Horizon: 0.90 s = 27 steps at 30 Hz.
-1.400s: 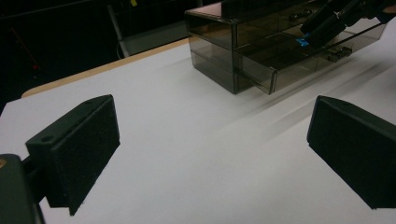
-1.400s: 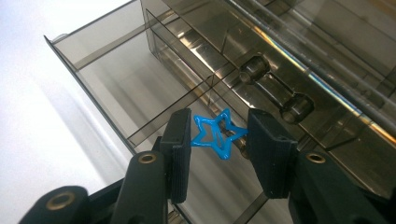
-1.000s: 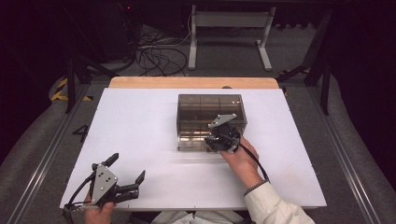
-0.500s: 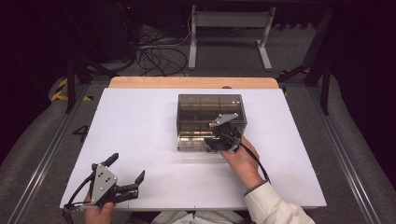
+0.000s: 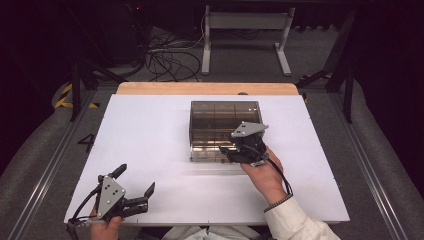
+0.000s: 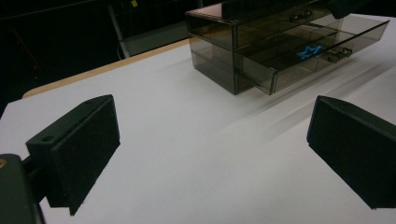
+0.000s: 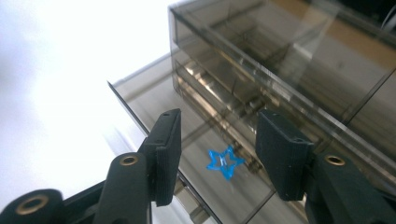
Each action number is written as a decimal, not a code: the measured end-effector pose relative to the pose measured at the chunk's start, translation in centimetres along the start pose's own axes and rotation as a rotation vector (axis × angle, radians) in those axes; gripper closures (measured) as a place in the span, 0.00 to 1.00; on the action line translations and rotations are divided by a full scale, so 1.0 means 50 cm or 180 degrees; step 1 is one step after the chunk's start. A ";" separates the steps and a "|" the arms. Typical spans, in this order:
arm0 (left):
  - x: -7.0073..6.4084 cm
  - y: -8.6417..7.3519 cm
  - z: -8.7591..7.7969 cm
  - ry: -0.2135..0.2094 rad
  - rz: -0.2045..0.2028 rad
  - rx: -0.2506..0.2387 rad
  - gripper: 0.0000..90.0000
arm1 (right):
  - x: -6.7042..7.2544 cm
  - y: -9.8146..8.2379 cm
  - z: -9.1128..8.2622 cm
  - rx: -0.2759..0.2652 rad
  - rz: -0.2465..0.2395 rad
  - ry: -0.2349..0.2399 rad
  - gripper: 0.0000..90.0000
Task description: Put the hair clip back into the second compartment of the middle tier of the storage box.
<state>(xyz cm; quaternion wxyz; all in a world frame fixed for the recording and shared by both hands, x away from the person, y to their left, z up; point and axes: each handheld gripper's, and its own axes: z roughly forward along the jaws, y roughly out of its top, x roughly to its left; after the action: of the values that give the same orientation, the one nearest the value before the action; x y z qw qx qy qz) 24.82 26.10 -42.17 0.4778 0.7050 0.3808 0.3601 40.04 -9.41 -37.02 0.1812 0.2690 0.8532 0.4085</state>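
Note:
A smoky clear drawer box (image 5: 225,117) stands mid-table with its lower drawer (image 7: 140,95) pulled out toward me. A small blue star (image 7: 225,162) lies flat on that drawer's floor, also seen as a blue star (image 6: 308,52) in the left gripper view. My right gripper (image 5: 229,150) hovers just over the open drawer. Its jaws have just been opening, and the star shows below the gap of the right gripper (image 7: 219,140) with neither pad touching it. My left gripper (image 5: 136,180) rests wide open near the table's front left corner, holding nothing.
The white table top (image 5: 150,130) stretches bare between the two grippers. A wooden strip (image 5: 207,88) runs along its far edge. Cables and a metal stand (image 5: 245,35) lie on the dark floor beyond.
The right gripper has lifted a little away from the drawer and its jaws have parted. The left gripper has stayed where it was.

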 end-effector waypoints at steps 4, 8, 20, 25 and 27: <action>0.000 0.000 0.000 0.0007 0.0000 0.0001 0.04 | 0.004 0.002 -0.012 -0.0114 -0.0041 0.0004 0.55; 0.001 0.000 0.001 0.0004 -0.0011 0.0000 0.04 | 0.004 0.002 -0.016 -0.0160 -0.0078 0.0022 0.54; 0.002 0.000 -0.003 0.0015 -0.0012 -0.0006 0.04 | 0.012 0.004 -0.030 -0.0342 -0.0169 0.0052 0.46; 0.002 0.000 -0.002 0.0019 -0.0012 -0.0004 0.04 | 0.017 0.004 -0.044 -0.0416 -0.0219 0.0061 0.43; 0.003 0.000 -0.002 0.0017 -0.0018 -0.0006 0.04 | 0.016 0.003 -0.053 -0.0456 -0.0221 0.0055 0.40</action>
<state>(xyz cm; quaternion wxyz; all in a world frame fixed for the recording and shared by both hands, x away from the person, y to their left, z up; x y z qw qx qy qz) 24.81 26.25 -42.14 0.4785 0.7025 0.3836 0.3610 38.04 -10.45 -35.39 0.2067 0.2220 0.8321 0.4643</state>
